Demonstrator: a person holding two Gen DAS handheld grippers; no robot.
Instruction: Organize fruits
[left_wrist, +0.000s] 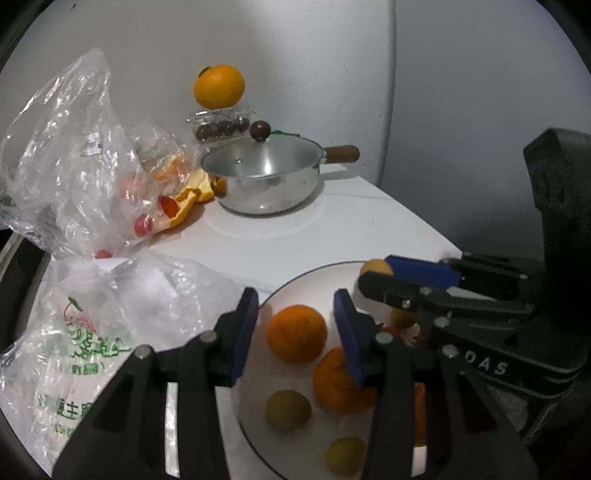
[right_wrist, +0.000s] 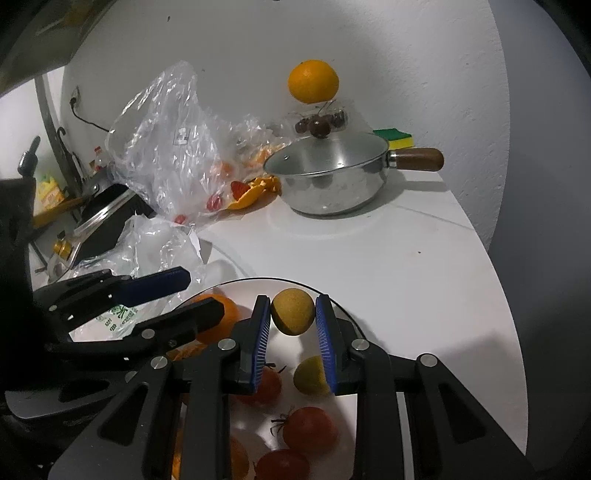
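Note:
A white plate (left_wrist: 306, 275) near the counter's front holds oranges (left_wrist: 296, 333), small yellow fruits (left_wrist: 288, 409) and, in the right wrist view, red tomatoes (right_wrist: 310, 428). My left gripper (left_wrist: 295, 332) is open above the plate, its blue pads either side of an orange without touching it. My right gripper (right_wrist: 291, 321) is shut on a small yellow fruit (right_wrist: 293, 311) held just above the plate (right_wrist: 343, 310); it also shows in the left wrist view (left_wrist: 376, 266). A large orange (left_wrist: 219, 86) sits on a clear box of cherries (left_wrist: 221, 127) at the back.
A steel pot (left_wrist: 264, 177) with a wooden handle stands at the back by the wall. Crumpled plastic bags (left_wrist: 70, 158) with fruit and orange peel (left_wrist: 192, 195) lie to the left. A printed bag (left_wrist: 96, 332) lies beside the plate. The counter edge runs right.

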